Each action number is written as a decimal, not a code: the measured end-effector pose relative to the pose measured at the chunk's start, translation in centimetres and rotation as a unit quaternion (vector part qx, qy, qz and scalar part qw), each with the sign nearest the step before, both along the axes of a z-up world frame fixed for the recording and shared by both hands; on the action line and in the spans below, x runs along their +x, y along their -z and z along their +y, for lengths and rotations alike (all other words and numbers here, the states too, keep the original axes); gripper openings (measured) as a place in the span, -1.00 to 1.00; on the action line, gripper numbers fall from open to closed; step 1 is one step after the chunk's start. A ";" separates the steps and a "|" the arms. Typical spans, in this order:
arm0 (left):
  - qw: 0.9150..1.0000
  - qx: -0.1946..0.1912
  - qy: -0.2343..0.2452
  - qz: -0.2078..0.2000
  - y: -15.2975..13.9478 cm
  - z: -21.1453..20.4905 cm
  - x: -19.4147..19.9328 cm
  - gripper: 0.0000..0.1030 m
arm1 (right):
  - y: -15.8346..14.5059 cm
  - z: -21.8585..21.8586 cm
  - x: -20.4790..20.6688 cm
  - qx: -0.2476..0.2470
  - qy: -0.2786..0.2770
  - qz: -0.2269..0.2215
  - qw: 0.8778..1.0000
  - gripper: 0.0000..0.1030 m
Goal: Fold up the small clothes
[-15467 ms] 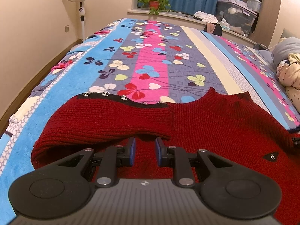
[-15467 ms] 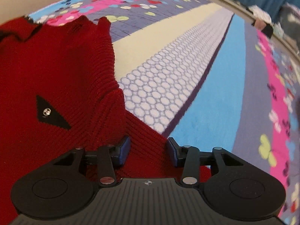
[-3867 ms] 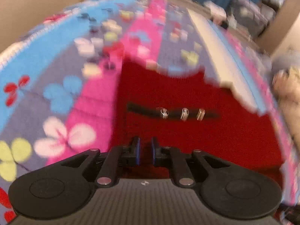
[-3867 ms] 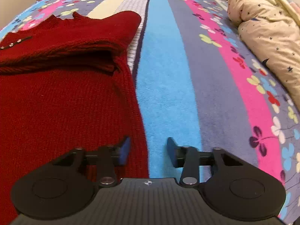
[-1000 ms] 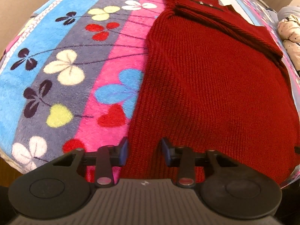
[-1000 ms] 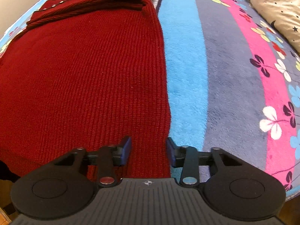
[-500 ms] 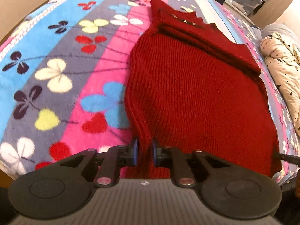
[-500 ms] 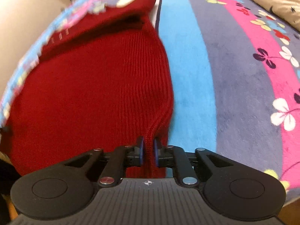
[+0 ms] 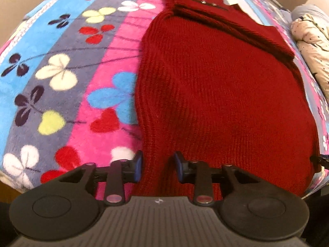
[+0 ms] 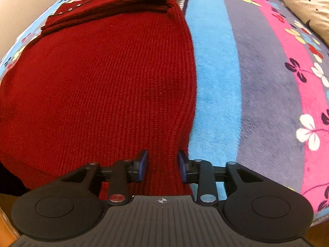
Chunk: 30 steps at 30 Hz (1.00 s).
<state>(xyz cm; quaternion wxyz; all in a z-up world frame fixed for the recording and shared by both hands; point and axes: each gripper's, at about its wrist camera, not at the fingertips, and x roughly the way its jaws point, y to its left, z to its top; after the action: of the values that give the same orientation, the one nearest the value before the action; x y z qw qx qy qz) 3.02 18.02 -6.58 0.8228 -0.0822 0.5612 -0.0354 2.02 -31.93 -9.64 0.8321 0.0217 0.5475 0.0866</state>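
A dark red knit sweater (image 9: 216, 92) lies flat on the bed, its sleeves folded across the far end by a row of metal studs (image 9: 203, 1). My left gripper (image 9: 158, 165) is at the near left corner of the hem. Its jaws are opening, with knit lying loose between them. In the right wrist view the same sweater (image 10: 102, 78) fills the left half. My right gripper (image 10: 162, 165) straddles a raised ridge of the near right hem corner. Its jaws are opening too, and the ridge fills the gap between them.
A plush striped bedspread with clover flowers (image 9: 61, 78) (image 10: 257, 82) lies under the sweater. A beige star-print quilt (image 9: 312, 41) (image 10: 308, 4) is bunched at the far right. The bed's near edge drops off just below both grippers.
Half a second ago both grippers were pinched shut on the hem corners, which were pulled up into ridges. Now both sets of jaws have spread and the knit has sunk flatter.
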 end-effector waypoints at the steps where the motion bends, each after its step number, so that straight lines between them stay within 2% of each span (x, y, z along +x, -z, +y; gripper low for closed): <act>1: 1.000 -0.004 0.003 -0.006 -0.1 0.0 0.0 -0.65 | -0.1 0.1 0.0 0.000 -0.004 -0.002 1.000 -0.23; 3: 1.000 -0.011 0.007 -0.014 -0.3 -0.2 -0.1 -0.69 | -0.3 0.3 -0.1 0.001 -0.009 -0.009 1.000 -0.25; 7: 1.000 -0.003 0.018 -0.020 -0.4 -0.6 -0.1 -0.71 | -0.4 -0.5 0.1 0.000 0.010 -0.012 1.000 -0.75; 8: 1.000 -0.002 0.019 -0.023 -0.5 -0.7 -0.1 -0.72 | -0.4 -0.7 0.2 0.002 0.017 -0.012 1.000 -0.80; 13: 0.997 -0.002 0.034 -0.072 -2.0 -1.4 -0.8 -0.76 | -1.9 -1.0 -0.2 0.033 0.016 -0.048 0.998 -0.85; 17: 0.989 0.012 0.068 -0.132 -4.4 -2.7 -1.9 -0.77 | -3.8 -1.4 -0.9 0.064 0.021 -0.085 0.994 -0.86; 23: 0.976 -0.014 0.084 -0.199 -9.5 -3.1 -3.8 -0.79 | -9.0 -4.0 -3.0 0.156 0.054 -0.166 0.972 -0.88; 30: 0.958 -0.045 0.109 -0.259 -16.3 -2.0 -7.4 -0.81 | -14.1 -5.6 -6.9 0.178 0.053 -0.229 0.956 -0.91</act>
<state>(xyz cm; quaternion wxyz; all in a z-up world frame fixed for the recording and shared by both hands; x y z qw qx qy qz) -4.37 16.02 9.73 0.9267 -0.0451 0.3318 -0.1705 -4.85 -37.56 4.49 0.9211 0.1780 0.3162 0.1411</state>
